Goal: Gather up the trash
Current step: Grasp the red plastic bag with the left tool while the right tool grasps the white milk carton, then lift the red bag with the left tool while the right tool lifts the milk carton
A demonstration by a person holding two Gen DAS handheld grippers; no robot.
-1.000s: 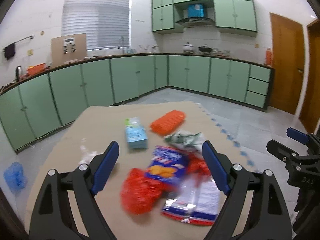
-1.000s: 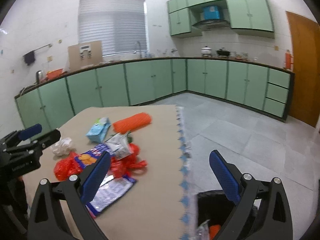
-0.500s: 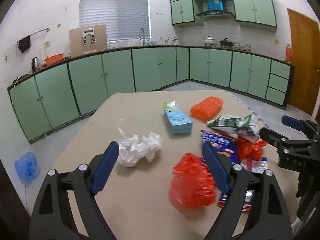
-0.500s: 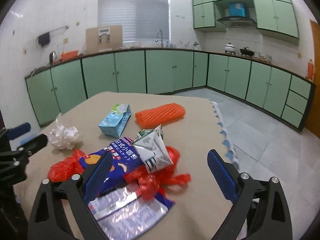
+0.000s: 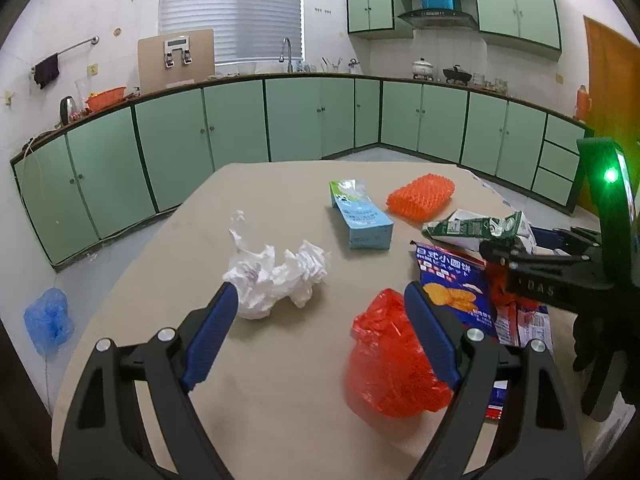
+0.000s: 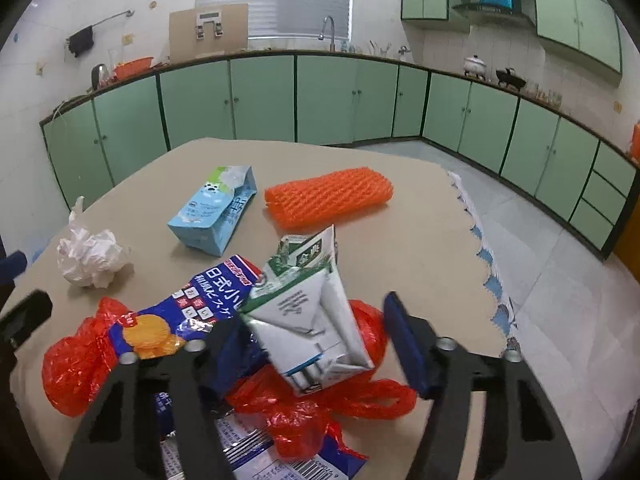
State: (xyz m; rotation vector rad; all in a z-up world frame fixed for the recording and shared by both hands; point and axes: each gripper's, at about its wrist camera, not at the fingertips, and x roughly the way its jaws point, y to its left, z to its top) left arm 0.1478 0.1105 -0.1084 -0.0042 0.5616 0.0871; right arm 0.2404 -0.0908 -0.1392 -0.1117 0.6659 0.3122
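Near the tabletop's [image 6: 420, 240] right edge, green-and-white carton [image 6: 312, 312] tilted on red plastic bag [image 6: 320, 404] and blue snack packet [image 6: 192, 300], between right gripper's [image 6: 316, 344] closing jaws, pads not yet pressing. Farther in: light-blue carton [image 6: 216, 212], orange foam net [image 6: 328, 196]; toward left edge, crumpled white tissue [image 5: 276, 276]. Left gripper [image 5: 316, 328] held wide apart, empty, over bare top between tissue and another red bag [image 5: 388, 364].

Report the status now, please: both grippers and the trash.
Left gripper open, empty, near crumpled tissue. Right gripper closing around green-white carton. Carton lies on red plastic bag.
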